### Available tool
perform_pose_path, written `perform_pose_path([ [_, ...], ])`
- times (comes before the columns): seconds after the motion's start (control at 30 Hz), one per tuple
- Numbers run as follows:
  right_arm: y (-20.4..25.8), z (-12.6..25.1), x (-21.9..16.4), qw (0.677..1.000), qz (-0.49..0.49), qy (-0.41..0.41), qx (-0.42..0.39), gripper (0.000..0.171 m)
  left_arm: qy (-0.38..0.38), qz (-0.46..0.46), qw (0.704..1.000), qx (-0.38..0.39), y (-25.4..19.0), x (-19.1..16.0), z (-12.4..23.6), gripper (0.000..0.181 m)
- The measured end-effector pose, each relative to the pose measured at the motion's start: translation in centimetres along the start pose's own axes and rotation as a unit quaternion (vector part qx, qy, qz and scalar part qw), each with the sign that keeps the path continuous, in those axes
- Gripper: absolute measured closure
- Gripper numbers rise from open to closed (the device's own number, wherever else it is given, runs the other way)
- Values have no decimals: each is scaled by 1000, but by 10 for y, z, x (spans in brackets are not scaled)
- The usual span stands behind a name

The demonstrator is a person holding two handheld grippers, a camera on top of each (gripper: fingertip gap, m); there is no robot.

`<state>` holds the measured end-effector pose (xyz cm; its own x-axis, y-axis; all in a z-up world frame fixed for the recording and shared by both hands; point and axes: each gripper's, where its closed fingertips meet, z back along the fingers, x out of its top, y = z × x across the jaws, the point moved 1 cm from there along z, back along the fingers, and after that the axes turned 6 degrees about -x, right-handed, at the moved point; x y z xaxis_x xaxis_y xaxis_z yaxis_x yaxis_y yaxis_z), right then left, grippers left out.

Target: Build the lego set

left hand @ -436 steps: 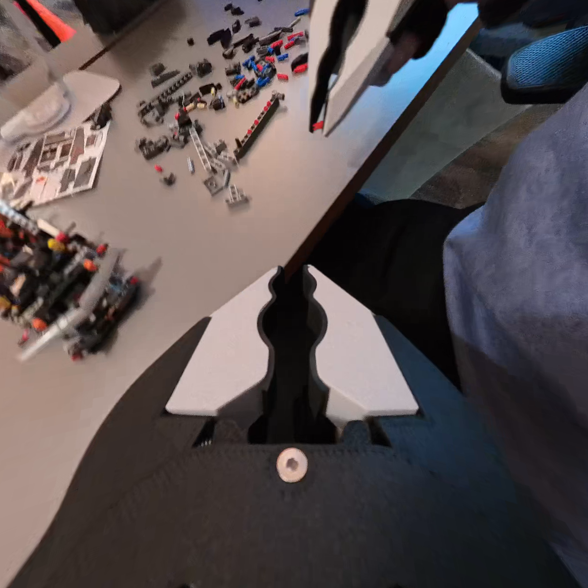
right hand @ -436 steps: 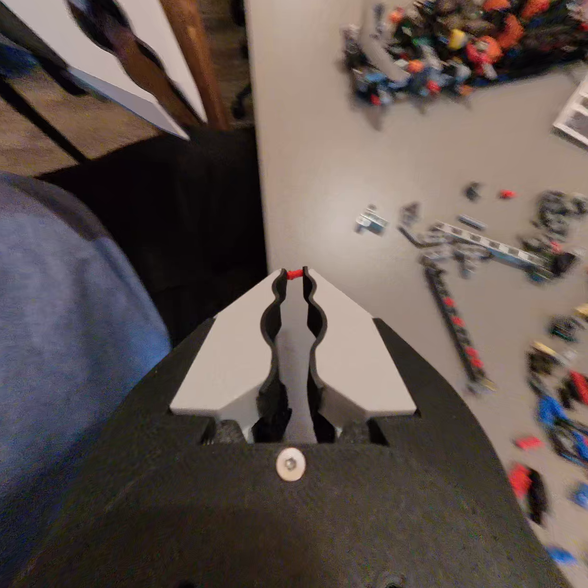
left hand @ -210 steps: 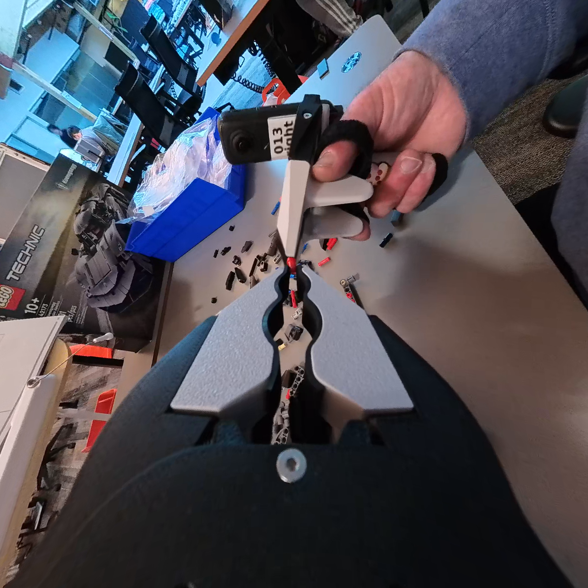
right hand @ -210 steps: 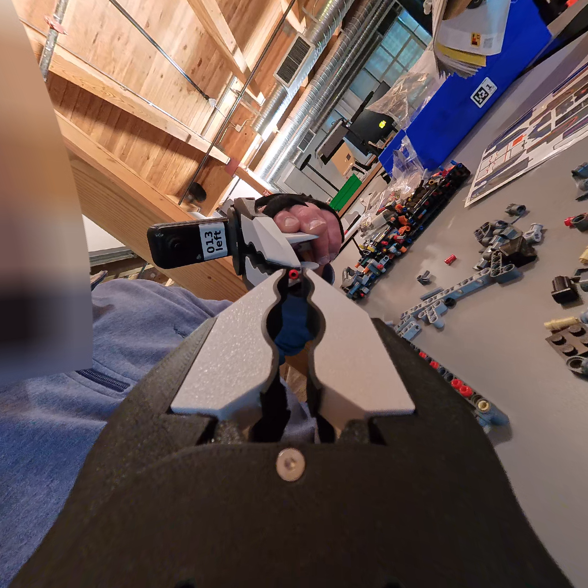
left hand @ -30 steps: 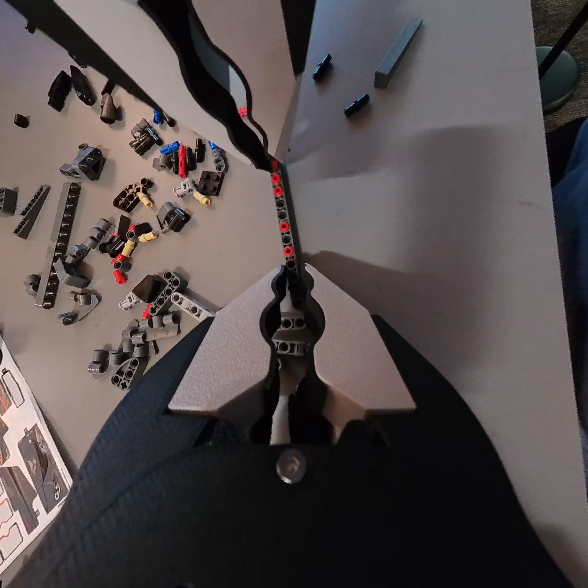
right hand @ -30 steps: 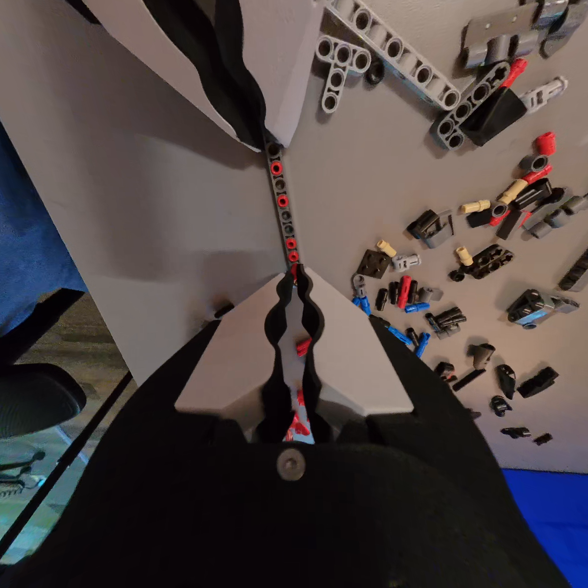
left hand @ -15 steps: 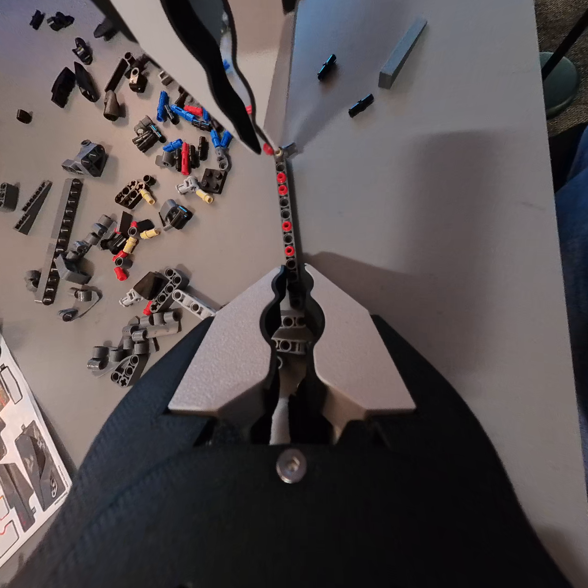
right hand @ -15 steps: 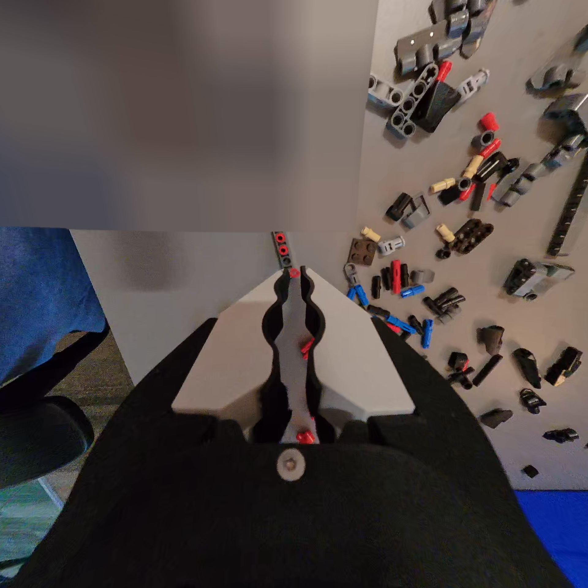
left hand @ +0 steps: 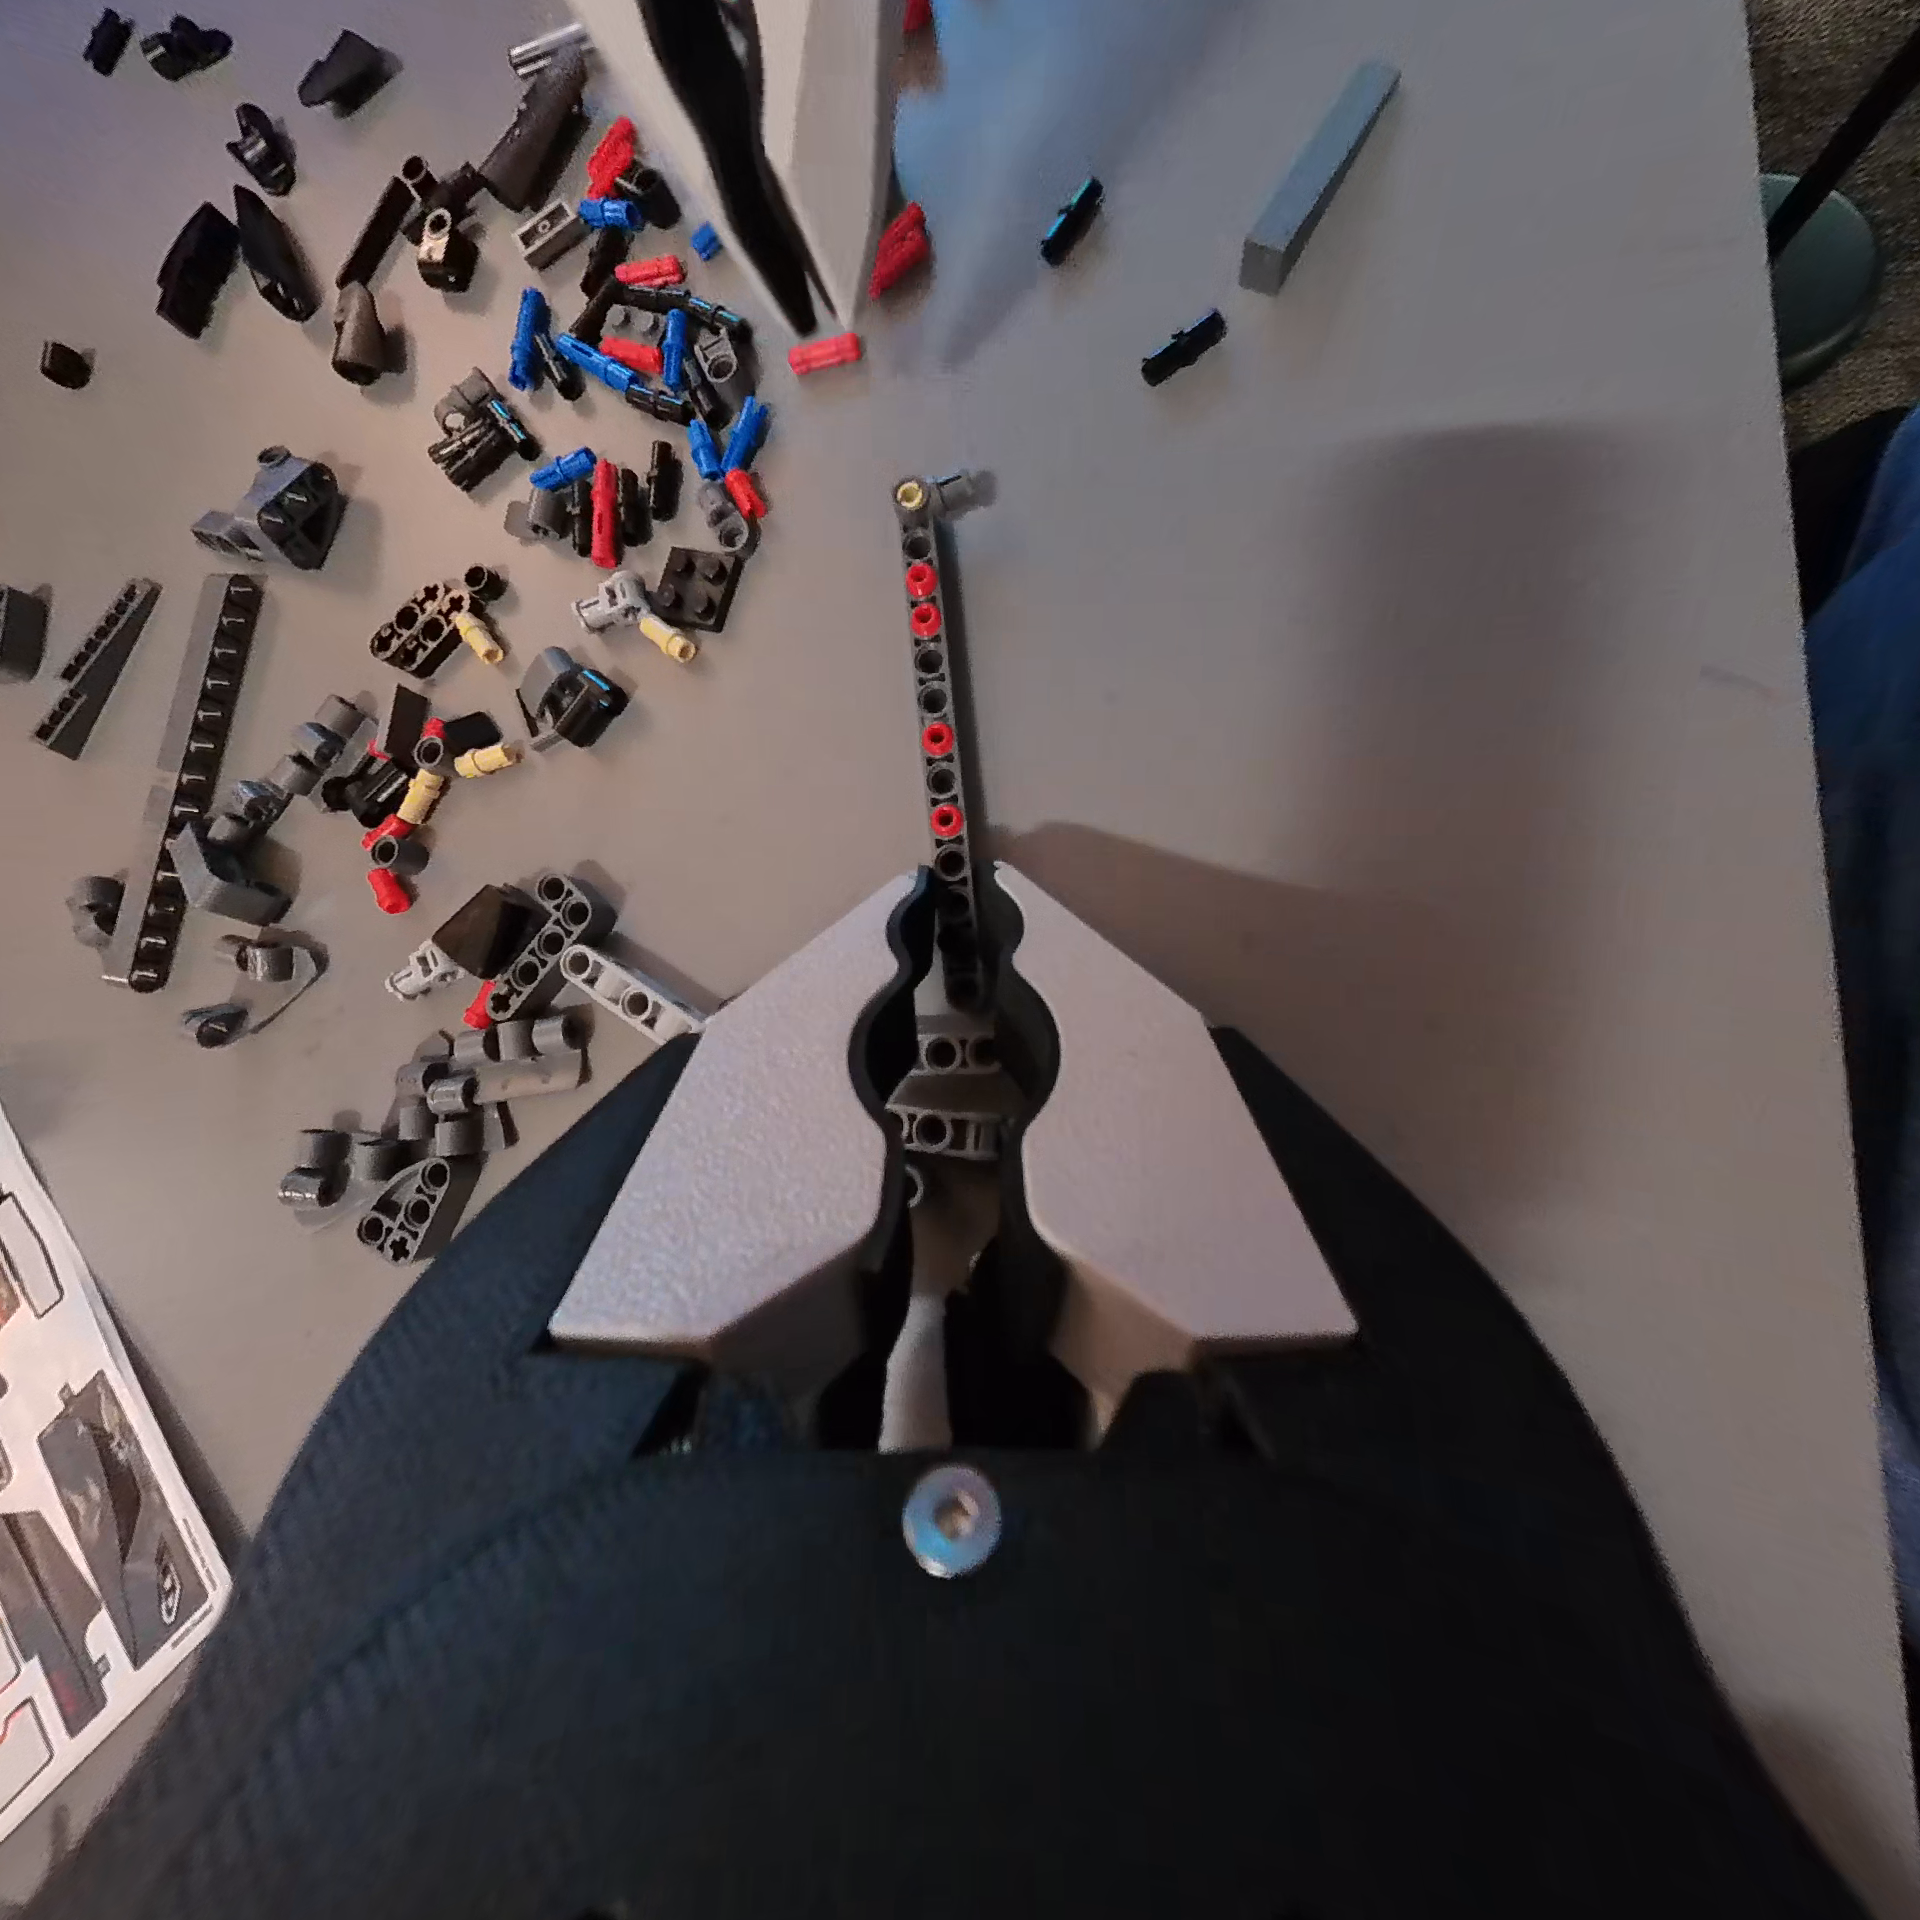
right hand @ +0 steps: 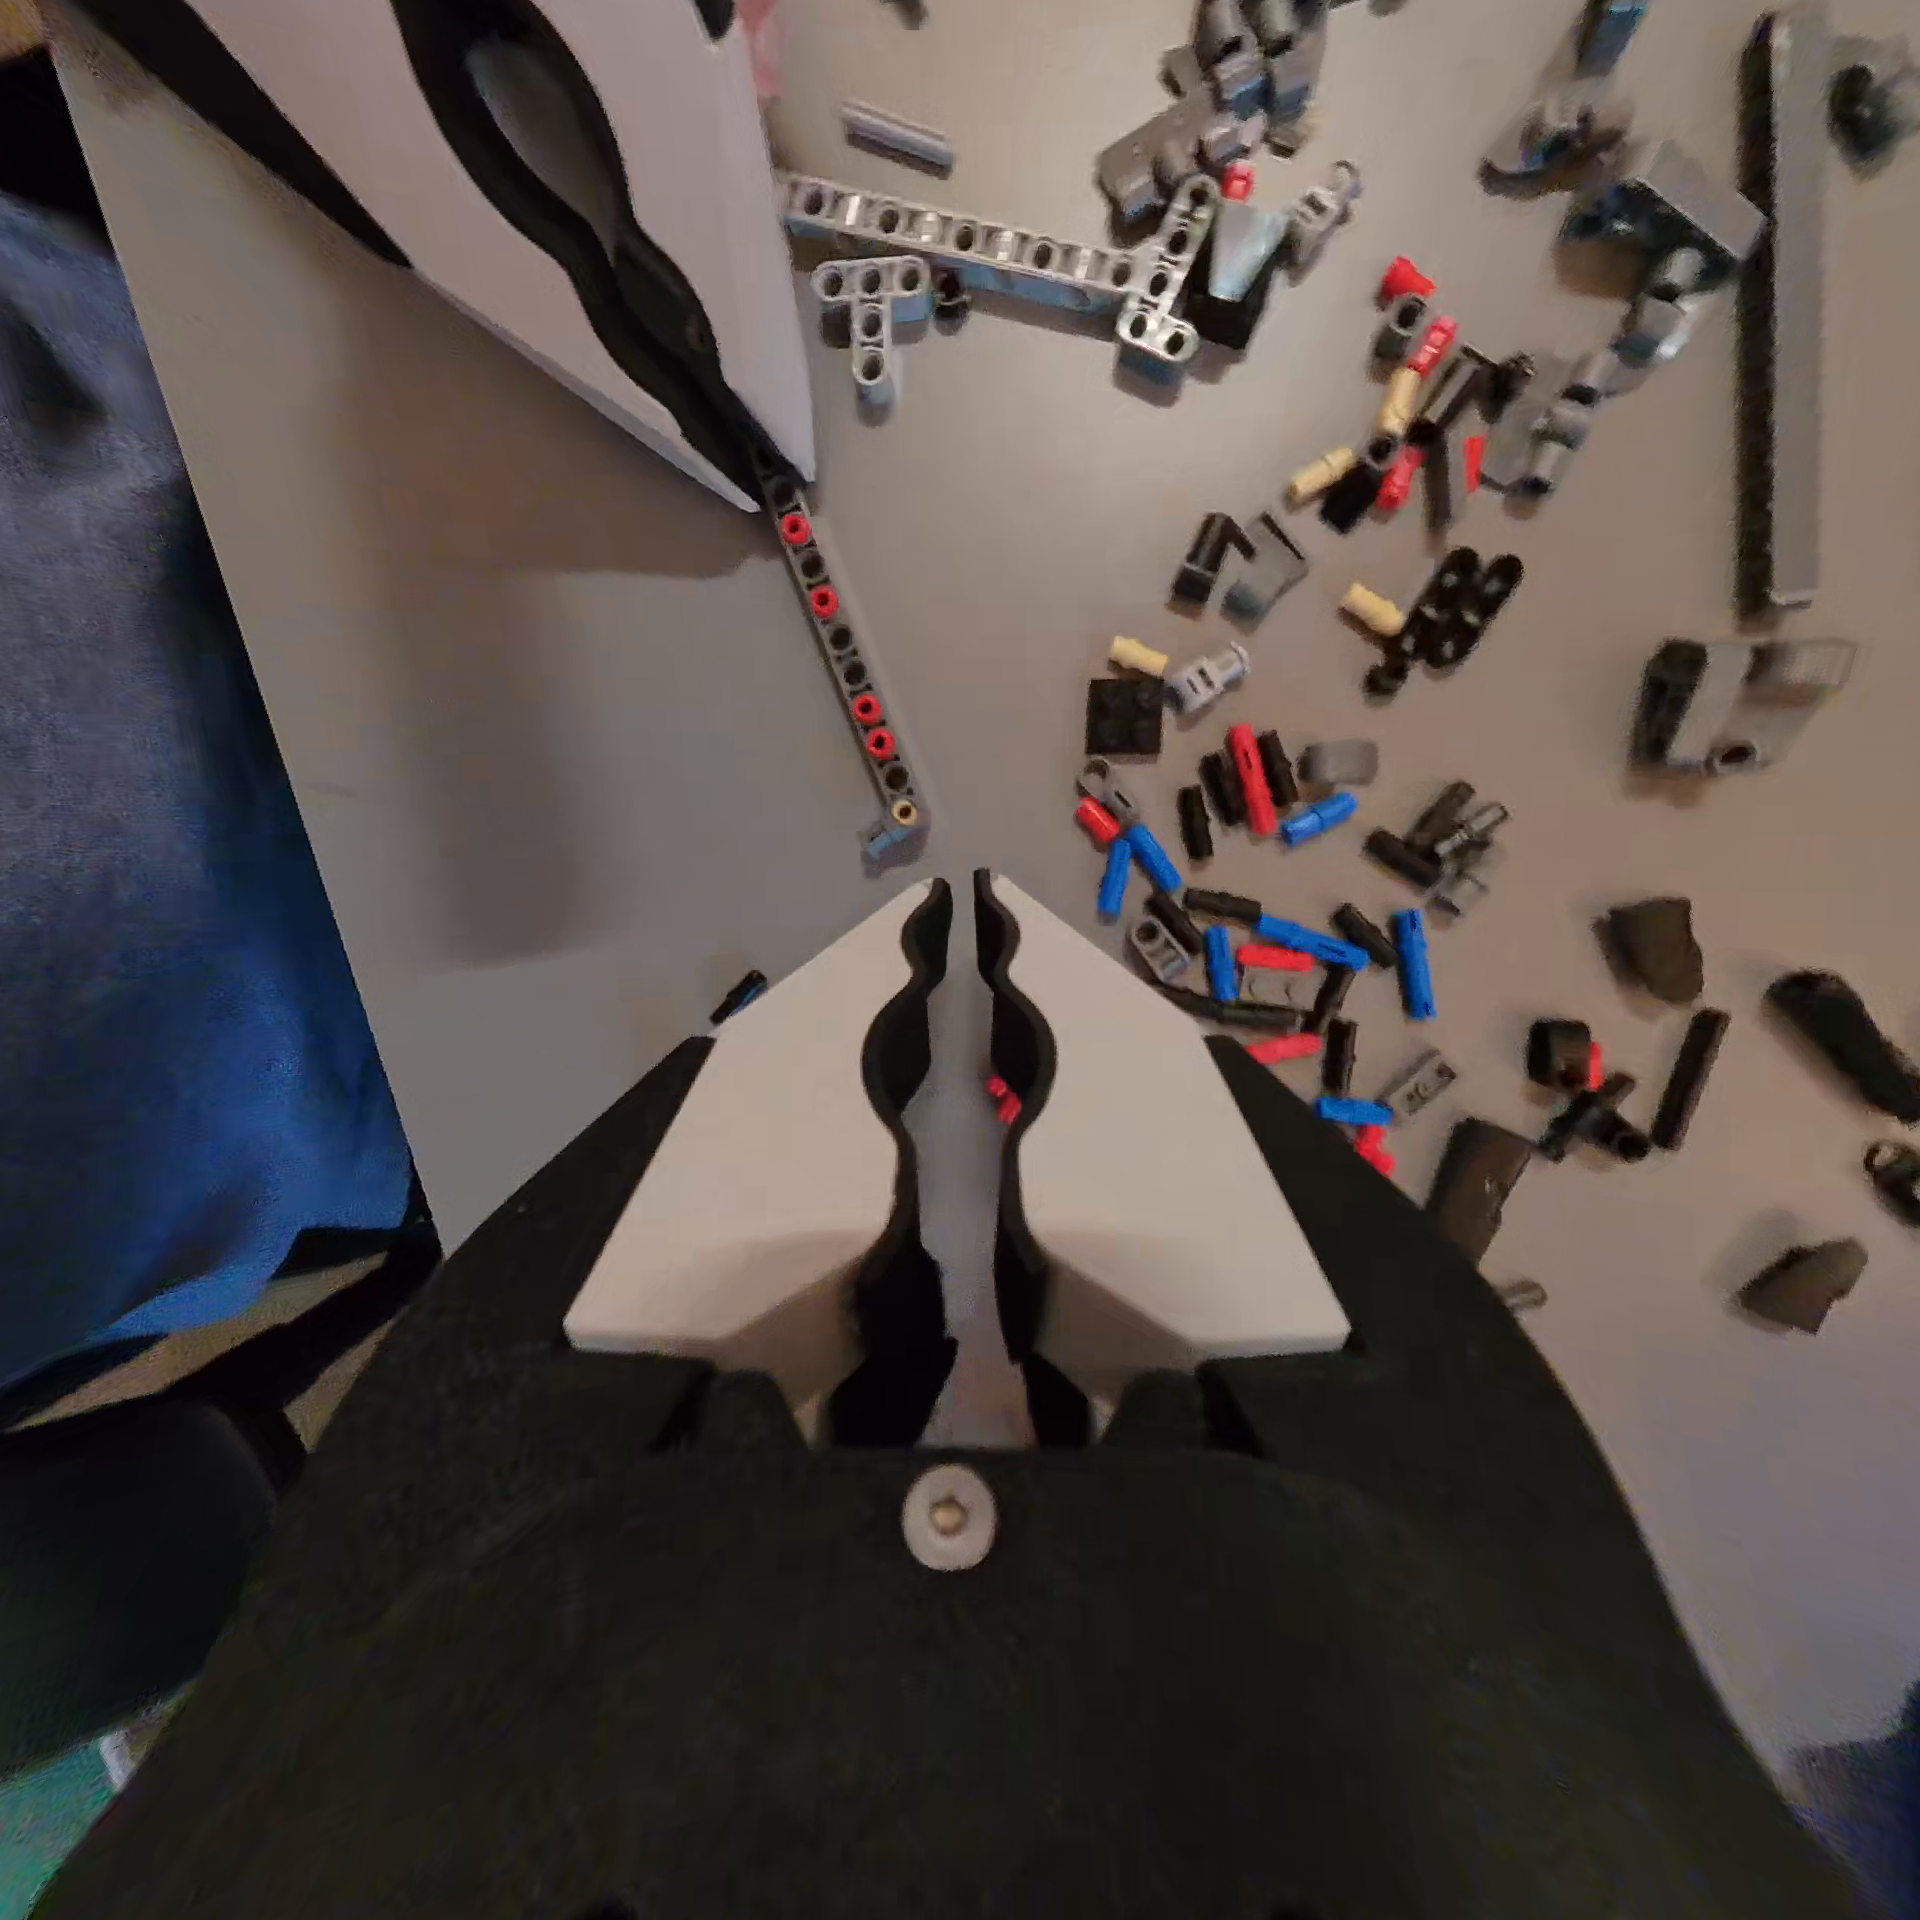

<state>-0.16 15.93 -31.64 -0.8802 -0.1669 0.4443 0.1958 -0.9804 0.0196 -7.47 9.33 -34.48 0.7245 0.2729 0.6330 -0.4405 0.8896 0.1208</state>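
Grey table (left hand: 1351,644), loose parts scattered left. Left gripper (left hand: 957,894) angled down, clamped on long dark beam (left hand: 938,717) pointing away.

Right view: right gripper (right hand: 962,891) nearly closed, empty, just short of beam's tip.

right tool (right hand: 962,883) nearly closed, empty, beam (right hand: 844,665) ahead

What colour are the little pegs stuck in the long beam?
Red pegs in the dark grey long beam, clearest in the left wrist view.
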Motion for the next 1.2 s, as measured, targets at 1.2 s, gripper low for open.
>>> perform_pose_path([
  [1.2,-15,-34,8,996,71,-56,-11,171,9,30,999,3,6,-6,3,174],
])
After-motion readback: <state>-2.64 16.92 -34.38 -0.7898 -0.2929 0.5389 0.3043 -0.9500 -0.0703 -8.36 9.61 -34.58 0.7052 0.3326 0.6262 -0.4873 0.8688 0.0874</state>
